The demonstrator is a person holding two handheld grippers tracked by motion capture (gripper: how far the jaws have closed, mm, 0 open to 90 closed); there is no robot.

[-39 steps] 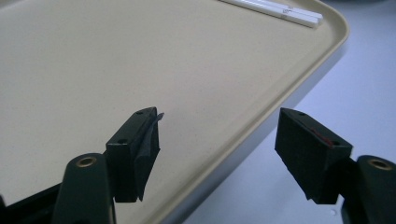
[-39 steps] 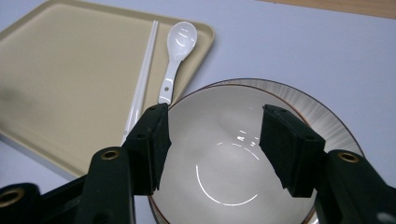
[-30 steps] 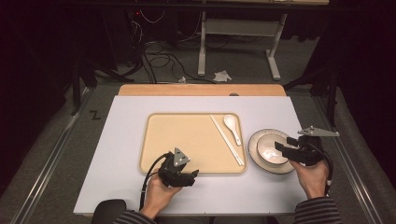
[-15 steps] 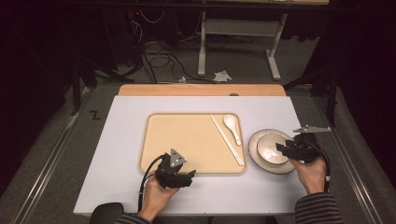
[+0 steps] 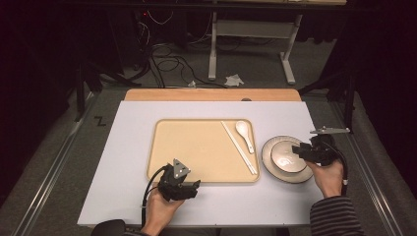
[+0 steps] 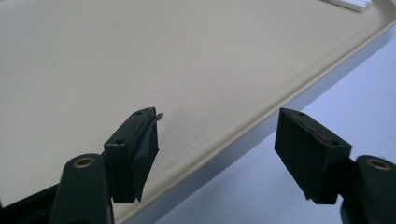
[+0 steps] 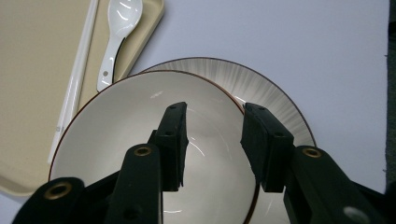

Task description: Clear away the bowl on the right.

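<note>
Over the bowl (image 7: 154, 154), the right gripper (image 7: 212, 140) has edged closer, its jaws closing around the rim but still apart.

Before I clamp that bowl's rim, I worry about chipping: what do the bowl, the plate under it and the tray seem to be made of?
The bowl looks like glazed ceramic: glossy off-white, bright highlights, thin dark rim line. The plate seems the same ware, with fine grey radial streaks under a sheen. The tray looks like matte beige plastic, with a rounded moulded lip and no glare, though coated wood can't be ruled out.
</note>
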